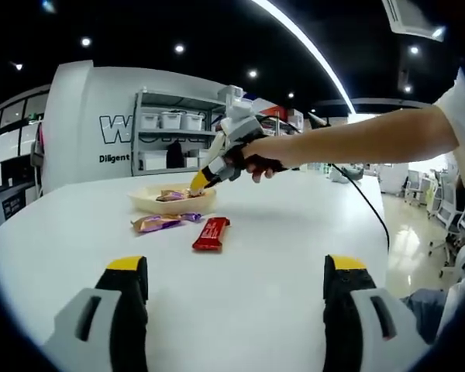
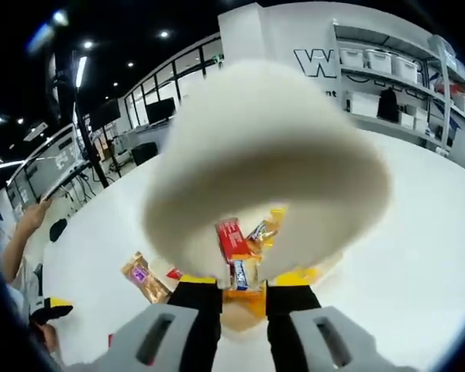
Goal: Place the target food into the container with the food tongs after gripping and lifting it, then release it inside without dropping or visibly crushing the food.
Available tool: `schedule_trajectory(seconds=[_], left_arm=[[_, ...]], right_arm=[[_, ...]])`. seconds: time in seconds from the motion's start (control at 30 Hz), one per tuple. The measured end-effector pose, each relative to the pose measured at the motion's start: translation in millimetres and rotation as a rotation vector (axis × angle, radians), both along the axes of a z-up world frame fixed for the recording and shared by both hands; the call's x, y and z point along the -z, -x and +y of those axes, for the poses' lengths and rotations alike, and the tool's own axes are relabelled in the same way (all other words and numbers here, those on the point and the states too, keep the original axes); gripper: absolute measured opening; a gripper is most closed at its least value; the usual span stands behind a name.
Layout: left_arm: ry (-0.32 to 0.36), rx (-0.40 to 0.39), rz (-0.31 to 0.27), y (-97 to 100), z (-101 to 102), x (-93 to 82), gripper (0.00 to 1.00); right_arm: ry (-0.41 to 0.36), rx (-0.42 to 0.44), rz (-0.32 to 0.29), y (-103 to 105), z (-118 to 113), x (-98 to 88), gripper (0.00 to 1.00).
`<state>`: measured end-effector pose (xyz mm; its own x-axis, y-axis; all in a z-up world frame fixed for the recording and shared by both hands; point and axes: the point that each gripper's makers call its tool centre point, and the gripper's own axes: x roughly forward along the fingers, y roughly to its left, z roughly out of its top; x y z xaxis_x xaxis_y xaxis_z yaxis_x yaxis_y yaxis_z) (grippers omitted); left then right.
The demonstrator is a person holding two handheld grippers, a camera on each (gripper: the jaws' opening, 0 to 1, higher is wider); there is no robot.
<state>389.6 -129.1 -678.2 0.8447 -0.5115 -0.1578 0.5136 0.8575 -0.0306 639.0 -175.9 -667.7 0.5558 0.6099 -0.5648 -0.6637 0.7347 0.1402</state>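
While the left gripper (image 1: 236,283) hangs low over the white table (image 1: 294,232) with its yellow-tipped jaws spread wide and nothing between them, the right gripper (image 1: 204,180) reaches in from the far side in the left gripper view, held in a person's hand (image 1: 252,159), its yellow tips dipped into the shallow cream bowl (image 1: 173,203). Wrapped snacks lie inside that bowl. On the table just in front of the bowl sit a gold-and-purple wrapped candy (image 1: 163,223) and, beside it, a red wrapped bar (image 1: 211,233); both lie apart from the bowl and from each other.

In the right gripper view, the cream bowl (image 2: 263,155) looms very close and blurred, its hollow facing the camera. The right gripper (image 2: 242,291) has its jaws drawn close together at the bowl's lower rim, and an orange-yellow wrapper (image 2: 244,298) sits in the narrow gap between them; whether it is truly pinched I cannot tell. Inside the bowl lie a red packet (image 2: 231,236), a blue-labelled packet (image 2: 240,273) and a yellowish sweet (image 2: 267,229). Outside, on the table, lies the gold-and-purple candy (image 2: 143,277).
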Motion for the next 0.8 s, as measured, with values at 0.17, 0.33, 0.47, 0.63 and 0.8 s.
schedule_trajectory(seconds=[0.17, 0.33, 0.47, 0.63, 0.8], left_arm=[[-0.01, 0.003, -0.001, 0.4, -1, 0.3, 0.93], [-0.009, 0.004, 0.0, 0.7, -2, 0.2, 0.93], [-0.007, 0.007, -0.003, 1.7, -2, -0.2, 0.93], [-0.01, 0.01, -0.004, 1.8, -2, 0.0, 0.93], [-0.011, 0.013, 0.0, 2.3, -3, 0.6, 0.93]], right_arm=[[-0.03, 0.006, -0.017, 3, -3, -13.2, 0.15], [-0.049, -0.008, -0.027, 12, -4, -23.8, 0.15], [-0.077, -0.039, -0.038, 30, -2, -35.4, 0.15], [-0.12, -0.115, 0.02, 58, 7, -38.4, 0.14], [-0.073, -0.195, 0.022, 84, 10, -29.0, 0.15]])
